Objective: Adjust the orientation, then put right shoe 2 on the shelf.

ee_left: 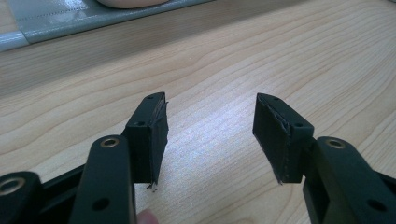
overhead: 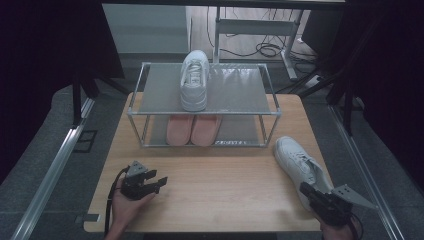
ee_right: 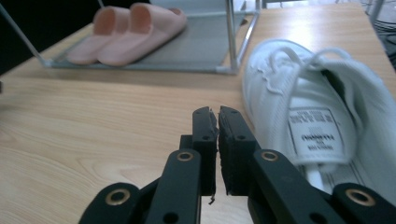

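One white sneaker (overhead: pixel 195 80) stands on the top shelf of a metal shoe rack (overhead: pixel 270 95). Its mate (overhead: pixel 297 162) lies on the wooden table at the right, toe toward the rack, and looms large as the sneaker (ee_right: pixel 303 93) in the right gripper view. My right gripper (overhead: pixel 305 189) sits low by that sneaker's heel, on its left side; the gripper (ee_right: pixel 217 116) has its jaws shut with nothing between them. At the front left a hand holds my left gripper (overhead: pixel 161 181) just above the table; the gripper (ee_left: pixel 210 135) is open and empty.
A pair of pink slippers (overhead: pixel 193 129) rests on the rack's lower shelf, also visible as slippers (ee_right: pixel 126 32) beyond my right gripper. The rack's front leg (ee_right: pixel 231 37) stands near the sneaker's toe. Bare wood (overhead: pixel 225 175) stretches between the two grippers.
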Demonstrator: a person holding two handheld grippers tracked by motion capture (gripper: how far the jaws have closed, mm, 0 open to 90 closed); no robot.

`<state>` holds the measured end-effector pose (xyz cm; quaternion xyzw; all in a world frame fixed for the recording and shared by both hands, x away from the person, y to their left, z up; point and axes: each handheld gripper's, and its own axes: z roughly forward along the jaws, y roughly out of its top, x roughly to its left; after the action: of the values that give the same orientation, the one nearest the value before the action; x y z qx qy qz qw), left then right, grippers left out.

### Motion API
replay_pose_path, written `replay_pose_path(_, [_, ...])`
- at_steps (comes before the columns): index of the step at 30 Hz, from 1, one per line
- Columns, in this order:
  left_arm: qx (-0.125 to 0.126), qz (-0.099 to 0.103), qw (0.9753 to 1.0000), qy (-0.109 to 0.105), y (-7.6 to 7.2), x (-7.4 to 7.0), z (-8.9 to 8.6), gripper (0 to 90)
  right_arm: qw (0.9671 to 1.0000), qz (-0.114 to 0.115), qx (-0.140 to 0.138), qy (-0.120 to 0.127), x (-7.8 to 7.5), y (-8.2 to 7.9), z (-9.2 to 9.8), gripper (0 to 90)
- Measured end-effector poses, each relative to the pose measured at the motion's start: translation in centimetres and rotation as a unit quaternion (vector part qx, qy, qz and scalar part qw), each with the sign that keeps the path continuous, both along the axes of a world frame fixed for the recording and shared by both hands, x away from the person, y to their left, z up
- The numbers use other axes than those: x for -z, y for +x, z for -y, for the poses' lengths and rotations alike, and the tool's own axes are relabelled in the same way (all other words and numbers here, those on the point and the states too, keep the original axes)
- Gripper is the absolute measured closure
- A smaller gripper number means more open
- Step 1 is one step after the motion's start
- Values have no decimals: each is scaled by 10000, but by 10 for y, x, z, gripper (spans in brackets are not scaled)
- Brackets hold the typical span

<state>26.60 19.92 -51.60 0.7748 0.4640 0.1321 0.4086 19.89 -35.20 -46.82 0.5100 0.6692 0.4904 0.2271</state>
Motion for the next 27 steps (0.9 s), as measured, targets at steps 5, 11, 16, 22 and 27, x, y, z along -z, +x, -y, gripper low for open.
replay_pose_path(5, [10, 29, 10000, -10, 0, -1, -1, 457, 9997, 68, -151, 176, -8, 7, -2, 788])
replay_pose_path(11, [12, 29, 10000, -12, 0, -2, -2, 456, 9990, 114, -316, 305, -21, 16, -3, 722])
replay_pose_path(16, [4, 18, 10000, -24, 0, -2, -2, 456, 9987, 136, -373, 333, -31, 24, -1, 703])
replay_pose_path(22, [-15, 1, 10000, -36, -1, -2, -2, 456, 9982, 136, -383, 432, -35, 32, 2, 701])
replay_pose_path(27, [-26, -4, 10000, -94, -1, -2, -3, 456, 9981, 117, -383, 476, -37, 36, 5, 691])
